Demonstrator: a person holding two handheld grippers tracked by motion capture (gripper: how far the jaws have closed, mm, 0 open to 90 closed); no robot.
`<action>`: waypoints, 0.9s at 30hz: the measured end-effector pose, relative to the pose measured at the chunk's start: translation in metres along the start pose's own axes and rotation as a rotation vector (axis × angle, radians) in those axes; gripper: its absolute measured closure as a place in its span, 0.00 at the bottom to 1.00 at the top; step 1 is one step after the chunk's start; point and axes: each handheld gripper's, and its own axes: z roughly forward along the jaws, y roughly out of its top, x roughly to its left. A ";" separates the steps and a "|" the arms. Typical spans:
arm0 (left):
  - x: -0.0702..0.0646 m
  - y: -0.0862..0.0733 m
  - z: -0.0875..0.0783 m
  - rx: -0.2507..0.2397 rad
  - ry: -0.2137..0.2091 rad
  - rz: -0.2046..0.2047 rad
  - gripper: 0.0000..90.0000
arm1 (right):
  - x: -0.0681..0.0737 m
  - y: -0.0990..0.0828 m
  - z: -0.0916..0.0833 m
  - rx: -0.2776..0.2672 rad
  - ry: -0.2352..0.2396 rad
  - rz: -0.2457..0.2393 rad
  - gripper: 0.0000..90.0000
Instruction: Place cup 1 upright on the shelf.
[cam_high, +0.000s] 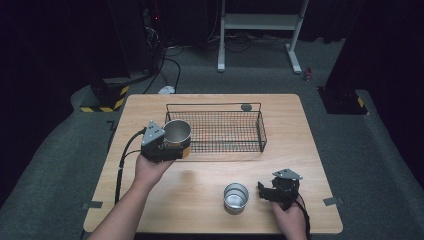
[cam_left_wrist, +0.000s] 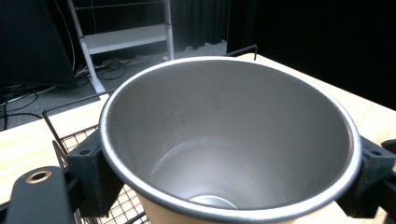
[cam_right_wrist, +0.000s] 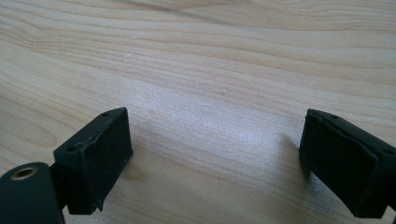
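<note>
Wooden bench (cam_high: 210, 190) carries a black wire basket (cam_high: 220, 131) at its far middle. Left gripper (cam_high: 159, 145) is clamped on a metal cup (cam_high: 177, 131), raised at the basket's left end, mouth tilted; its fingers (cam_left_wrist: 91, 175) press both sides of the cup wall. Right gripper (cam_high: 280, 189) rests low over bare wood, fingers (cam_right_wrist: 95, 156) spread wide, holding nothing. A second metal cup (cam_high: 236, 196) stands upright just beside it.

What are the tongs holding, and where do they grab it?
The left tongs squeeze a metal cup by its two outer sides, just under the rim. The right tongs are open over the table, holding nothing.
</note>
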 end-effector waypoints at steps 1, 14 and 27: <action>0.000 0.001 0.001 0.002 0.001 0.003 0.15 | 0.000 0.000 0.000 0.000 0.000 0.000 0.10; 0.004 0.011 0.014 0.012 0.016 0.013 0.15 | 0.000 0.000 0.000 0.000 0.000 0.000 0.10; 0.013 0.018 0.030 0.029 0.022 -0.009 0.15 | 0.000 0.000 0.000 0.000 0.000 0.000 0.10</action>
